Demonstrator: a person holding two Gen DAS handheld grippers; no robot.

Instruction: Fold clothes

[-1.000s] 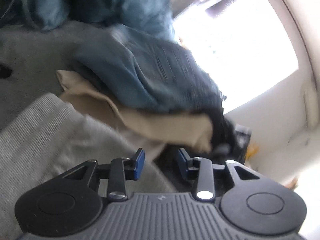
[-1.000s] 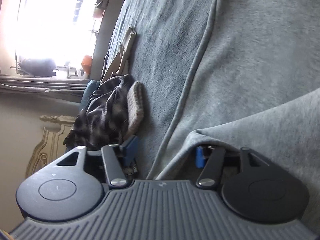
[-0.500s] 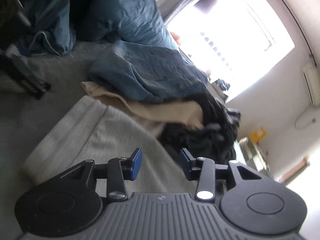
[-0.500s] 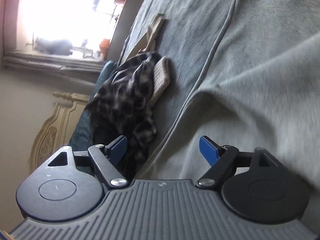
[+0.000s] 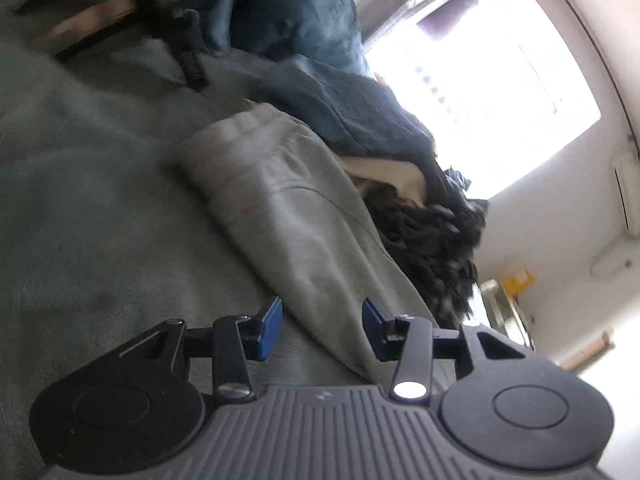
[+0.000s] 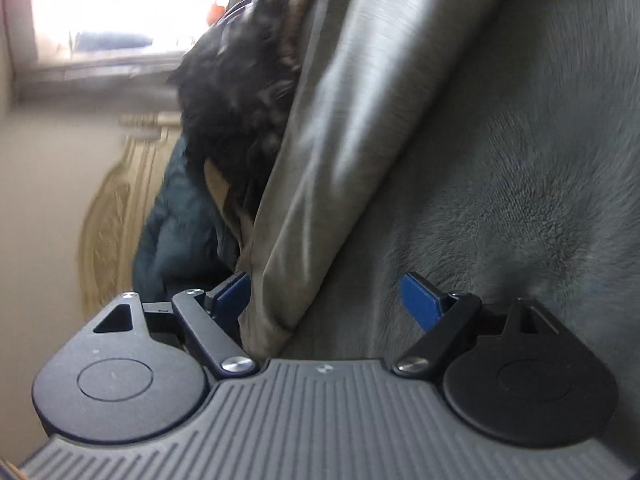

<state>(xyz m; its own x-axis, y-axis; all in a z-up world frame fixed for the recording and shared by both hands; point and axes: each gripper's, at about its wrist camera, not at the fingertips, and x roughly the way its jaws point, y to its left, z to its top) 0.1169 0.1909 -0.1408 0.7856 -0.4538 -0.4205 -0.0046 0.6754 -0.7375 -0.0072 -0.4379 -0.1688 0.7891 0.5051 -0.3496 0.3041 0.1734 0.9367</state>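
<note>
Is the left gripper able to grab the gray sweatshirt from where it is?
Probably yes. The left gripper is opening, and the gray sweatshirt already lies between its fingers, unpinched, with nothing in front of it.

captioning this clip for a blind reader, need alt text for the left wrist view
A folded grey garment lies on a grey blanket, ahead of the opening left gripper, nothing pinched. Beyond it, a pile of clothes below a bright window.

My left claw is opening, blue pads clear of the folded light-grey knit garment lying between them on the grey-green plush bed cover. A blue denim garment lies beyond.
</note>
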